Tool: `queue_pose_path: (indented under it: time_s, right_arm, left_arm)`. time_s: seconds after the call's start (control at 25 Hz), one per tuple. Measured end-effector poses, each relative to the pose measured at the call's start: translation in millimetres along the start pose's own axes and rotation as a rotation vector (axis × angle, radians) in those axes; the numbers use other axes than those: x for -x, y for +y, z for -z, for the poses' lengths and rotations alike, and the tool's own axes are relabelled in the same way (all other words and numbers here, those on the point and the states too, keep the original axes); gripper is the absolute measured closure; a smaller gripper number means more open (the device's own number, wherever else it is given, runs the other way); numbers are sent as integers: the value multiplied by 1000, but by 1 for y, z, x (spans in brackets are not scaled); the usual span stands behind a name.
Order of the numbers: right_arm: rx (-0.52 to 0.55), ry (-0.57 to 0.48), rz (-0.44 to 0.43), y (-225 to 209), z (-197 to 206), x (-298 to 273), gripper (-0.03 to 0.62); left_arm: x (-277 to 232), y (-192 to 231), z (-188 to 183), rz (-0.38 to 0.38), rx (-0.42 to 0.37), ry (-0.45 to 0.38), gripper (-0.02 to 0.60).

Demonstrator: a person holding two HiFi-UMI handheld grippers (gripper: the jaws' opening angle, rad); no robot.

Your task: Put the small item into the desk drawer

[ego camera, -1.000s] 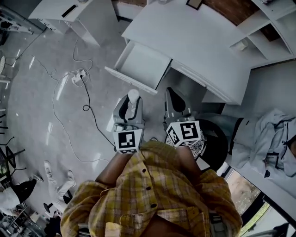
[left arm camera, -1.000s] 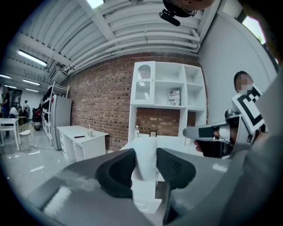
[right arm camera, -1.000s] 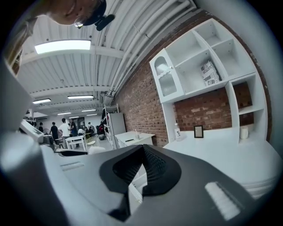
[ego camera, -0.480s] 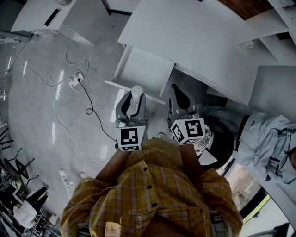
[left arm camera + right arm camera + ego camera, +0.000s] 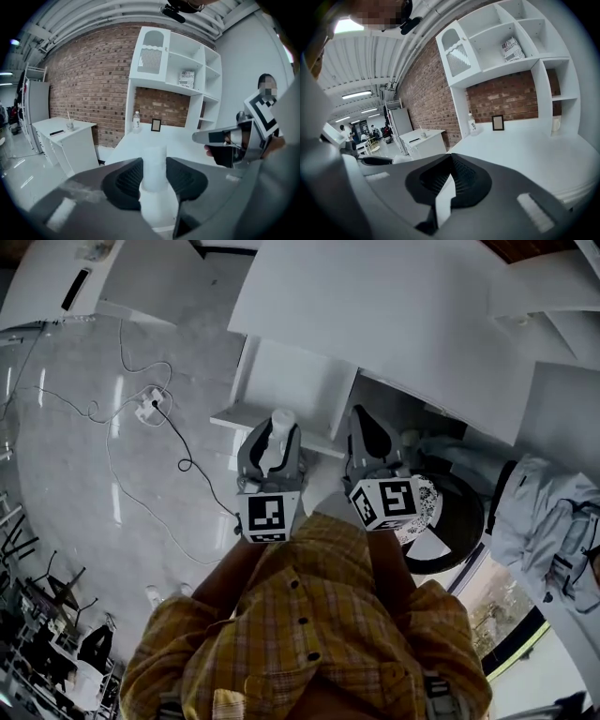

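The head camera sits above the person and looks steeply down past the left gripper [image 5: 273, 439] and right gripper [image 5: 371, 427] to the desk [image 5: 403, 315] and its open drawer [image 5: 295, 381] close below. Each gripper camera rides just behind its own jaws and faces level across the desk top toward the brick wall [image 5: 89, 79]. Both share the white shelf unit [image 5: 173, 61], bottle [image 5: 136, 121] and picture frame [image 5: 156, 125].

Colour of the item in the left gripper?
The item is white; left gripper view shows it best.
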State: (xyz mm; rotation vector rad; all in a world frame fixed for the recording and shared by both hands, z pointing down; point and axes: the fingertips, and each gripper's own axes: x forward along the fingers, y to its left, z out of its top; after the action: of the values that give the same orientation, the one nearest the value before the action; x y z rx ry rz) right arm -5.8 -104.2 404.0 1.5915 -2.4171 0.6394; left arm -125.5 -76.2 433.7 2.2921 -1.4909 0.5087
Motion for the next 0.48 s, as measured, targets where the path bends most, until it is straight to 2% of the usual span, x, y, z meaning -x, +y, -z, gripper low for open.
queue_pose_path:
  time_s: [0.16, 0.32, 0.48]
  right_arm:
    - [0, 15, -4, -6, 7, -17, 595]
    - [-1, 31, -25, -12, 16, -23, 595]
    - [-57, 31, -39, -25, 28, -25, 595]
  left_arm:
    - [-20, 2, 12, 25, 8, 35, 417]
    - [-33, 0, 28, 13, 40, 79, 417]
    - [-52, -6, 45, -4, 89, 129, 416]
